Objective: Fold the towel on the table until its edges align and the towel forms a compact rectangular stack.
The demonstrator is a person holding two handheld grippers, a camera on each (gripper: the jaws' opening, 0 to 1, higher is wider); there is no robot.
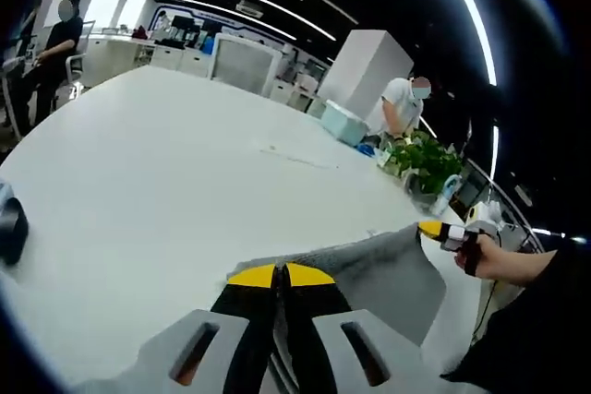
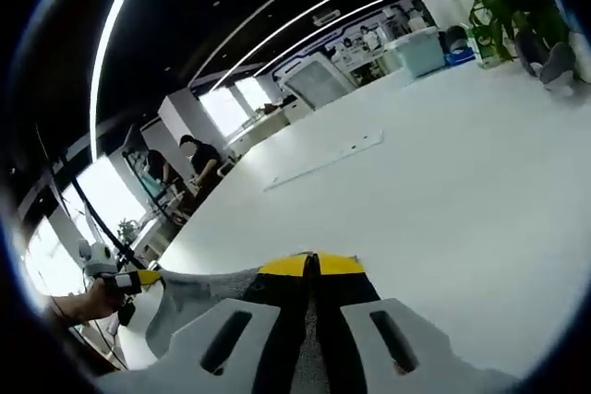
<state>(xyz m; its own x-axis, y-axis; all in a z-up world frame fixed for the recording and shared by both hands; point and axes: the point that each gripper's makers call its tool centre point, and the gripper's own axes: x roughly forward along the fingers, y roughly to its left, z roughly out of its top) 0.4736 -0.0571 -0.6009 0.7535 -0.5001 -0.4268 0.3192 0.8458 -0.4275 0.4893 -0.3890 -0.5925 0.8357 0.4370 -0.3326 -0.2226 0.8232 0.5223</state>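
A grey towel (image 1: 388, 265) hangs stretched over the white table (image 1: 166, 173), held by one edge between both grippers. In the left gripper view my left gripper (image 1: 281, 276) is shut on one end of that edge, yellow tips pressed together. The right gripper (image 1: 432, 229), in a person's hand, pinches the other end at the right. In the right gripper view my right gripper (image 2: 311, 267) is shut on the towel (image 2: 203, 288), which runs left to the left gripper (image 2: 138, 279). The towel's lower part is hidden behind the jaws.
A potted plant (image 1: 429, 159), a teal box (image 1: 343, 122) and a person (image 1: 402, 103) are at the table's far side. Another person (image 1: 51, 53) stands at the far left. A dark object (image 1: 9, 223) lies at the left edge. A thin strip (image 2: 323, 161) lies on the table (image 2: 443, 154).
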